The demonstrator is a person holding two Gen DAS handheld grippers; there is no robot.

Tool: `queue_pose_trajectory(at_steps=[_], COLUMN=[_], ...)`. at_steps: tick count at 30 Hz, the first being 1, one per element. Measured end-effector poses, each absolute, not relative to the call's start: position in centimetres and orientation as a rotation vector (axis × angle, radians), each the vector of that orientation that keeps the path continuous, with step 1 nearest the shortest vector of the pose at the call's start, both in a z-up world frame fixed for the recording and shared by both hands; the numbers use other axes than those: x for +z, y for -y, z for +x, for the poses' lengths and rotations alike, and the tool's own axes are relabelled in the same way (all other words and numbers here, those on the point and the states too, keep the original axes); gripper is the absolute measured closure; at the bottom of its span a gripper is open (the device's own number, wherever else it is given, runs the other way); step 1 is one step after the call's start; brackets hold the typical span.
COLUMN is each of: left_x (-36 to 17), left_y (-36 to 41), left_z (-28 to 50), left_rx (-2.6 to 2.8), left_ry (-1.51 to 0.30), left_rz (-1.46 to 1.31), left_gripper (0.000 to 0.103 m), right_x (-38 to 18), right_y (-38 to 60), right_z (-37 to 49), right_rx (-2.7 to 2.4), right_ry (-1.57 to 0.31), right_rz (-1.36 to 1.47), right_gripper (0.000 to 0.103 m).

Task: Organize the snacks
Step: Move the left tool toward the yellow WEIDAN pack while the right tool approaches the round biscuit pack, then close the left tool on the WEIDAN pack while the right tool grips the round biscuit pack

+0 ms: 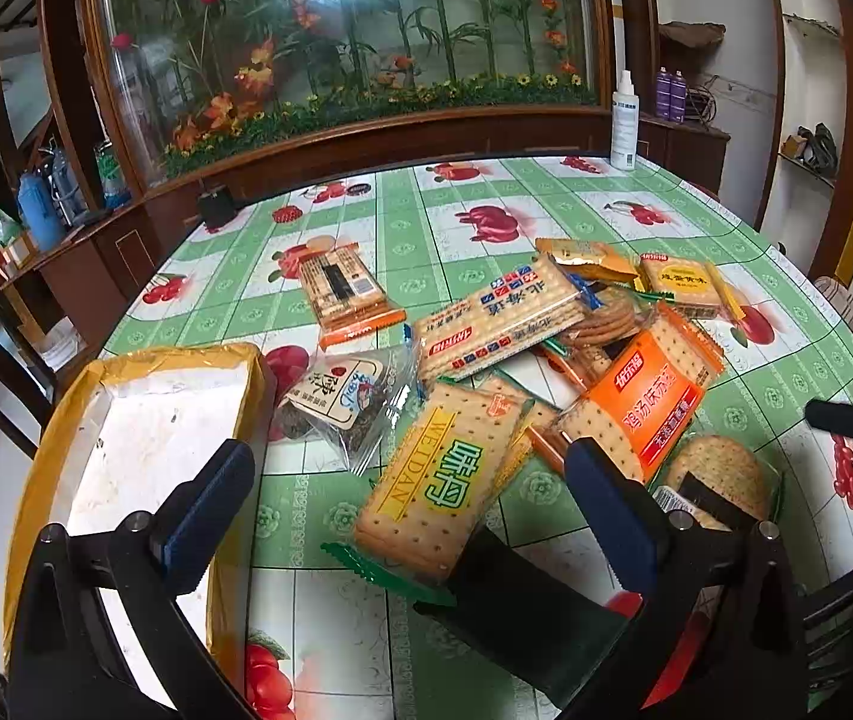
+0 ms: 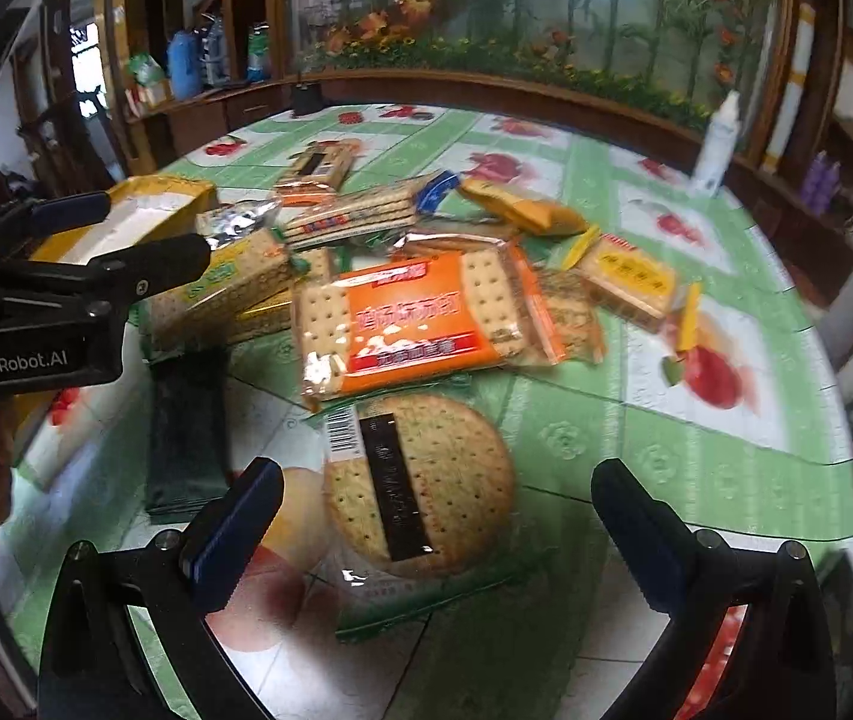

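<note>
While the left gripper [image 1: 408, 480] hovers spread wide over a green-and-yellow rectangular cracker packet [image 1: 435, 486], the right gripper [image 2: 438, 516] gapes around a round clear-wrapped biscuit pack [image 2: 420, 483]. Both lie among scattered snacks on the green fruit-print tablecloth [image 1: 474, 222], beside a yellow-rimmed white tray [image 1: 144, 420].

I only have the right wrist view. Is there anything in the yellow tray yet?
Observer: No. In the left wrist view, the part of the tray that shows is bare white floor, with no snack in it.
Operator: Is the left claw holding anything?
Observer: No. It is open and empty. The WEIDAN pack lies on the table ahead of it, between the lines of its two fingers.
</note>
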State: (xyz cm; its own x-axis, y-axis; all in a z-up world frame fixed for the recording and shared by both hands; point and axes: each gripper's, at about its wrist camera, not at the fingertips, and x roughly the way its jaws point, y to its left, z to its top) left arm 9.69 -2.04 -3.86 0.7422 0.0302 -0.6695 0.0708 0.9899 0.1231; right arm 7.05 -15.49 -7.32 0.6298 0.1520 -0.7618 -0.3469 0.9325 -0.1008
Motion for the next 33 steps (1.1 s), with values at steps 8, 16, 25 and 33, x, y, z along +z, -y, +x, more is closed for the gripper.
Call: queue_pose_trajectory(at_steps=[8,16,25,33], left_x=[-4.3,-4.9,-6.4,-7.3], left_y=[1.8,1.8,1.9,1.9], left_z=[9.8,10.1,11.2,12.4], left_rx=[-0.012,-0.020,-0.037,-0.052], left_ry=[-0.747,-0.768,-0.825,-0.865], left_rz=[0.148,0.155,0.151,0.147], left_gripper=[0.000,0.000,0.000,0.000], right_x=[-6.5,-7.0,-8.7,-10.1], right_y=[14.1,14.2,14.9,15.8], right_z=[6.2,6.3,7.7,8.9], right_rx=[0.203,0.198,0.268,0.280], right_ry=[-0.794,-0.806,-0.895,-0.952], right_rz=[-0.364,-0.358,-0.249,-0.195], right_gripper=[0.000,0.000,0.000,0.000])
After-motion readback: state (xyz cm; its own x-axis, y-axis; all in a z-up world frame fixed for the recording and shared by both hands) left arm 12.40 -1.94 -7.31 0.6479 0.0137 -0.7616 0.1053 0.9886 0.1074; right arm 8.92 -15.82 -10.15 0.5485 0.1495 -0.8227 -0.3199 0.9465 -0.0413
